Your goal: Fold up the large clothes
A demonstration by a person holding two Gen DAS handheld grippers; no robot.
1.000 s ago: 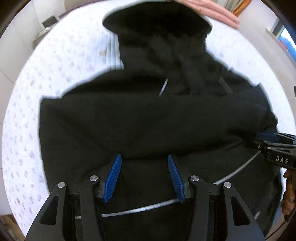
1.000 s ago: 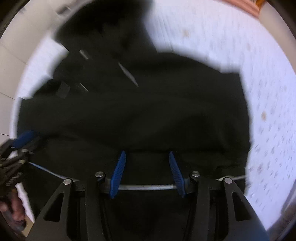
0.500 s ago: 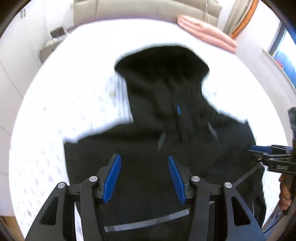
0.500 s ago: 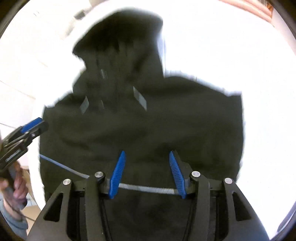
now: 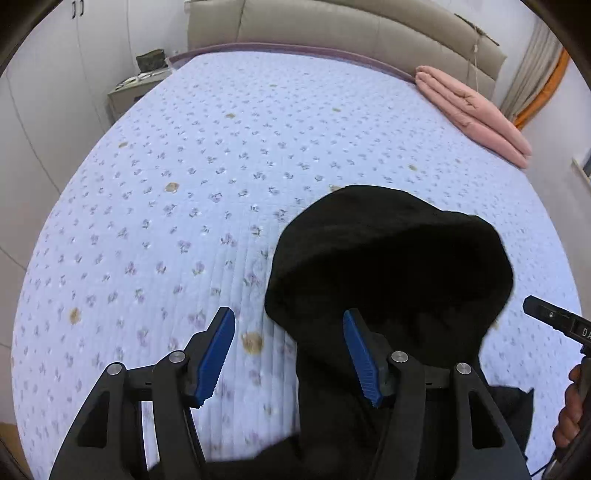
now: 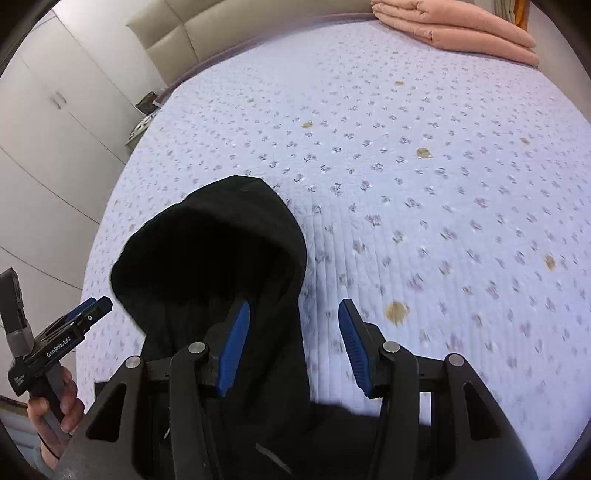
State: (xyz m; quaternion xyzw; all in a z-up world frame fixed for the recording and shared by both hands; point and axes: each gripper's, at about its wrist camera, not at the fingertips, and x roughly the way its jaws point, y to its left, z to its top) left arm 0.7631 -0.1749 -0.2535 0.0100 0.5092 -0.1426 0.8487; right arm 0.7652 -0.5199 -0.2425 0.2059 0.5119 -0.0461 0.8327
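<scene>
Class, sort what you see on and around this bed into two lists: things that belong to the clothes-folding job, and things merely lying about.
Part of the job:
black hooded garment
open left gripper
open right gripper
lilac flower-print quilted bedspread, the work surface

Merely lying about:
folded pink blanket
small grey bedside cabinet
beige padded headboard

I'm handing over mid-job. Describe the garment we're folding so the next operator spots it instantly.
Start at the bed with its pale lilac floral quilt. At its near edge, right in front of both open hand-held grippers, lies the black hoodie, hood pointing toward the headboard. It is the only black item; the other fabric is a folded pink blanket far off by the headboard.
</scene>
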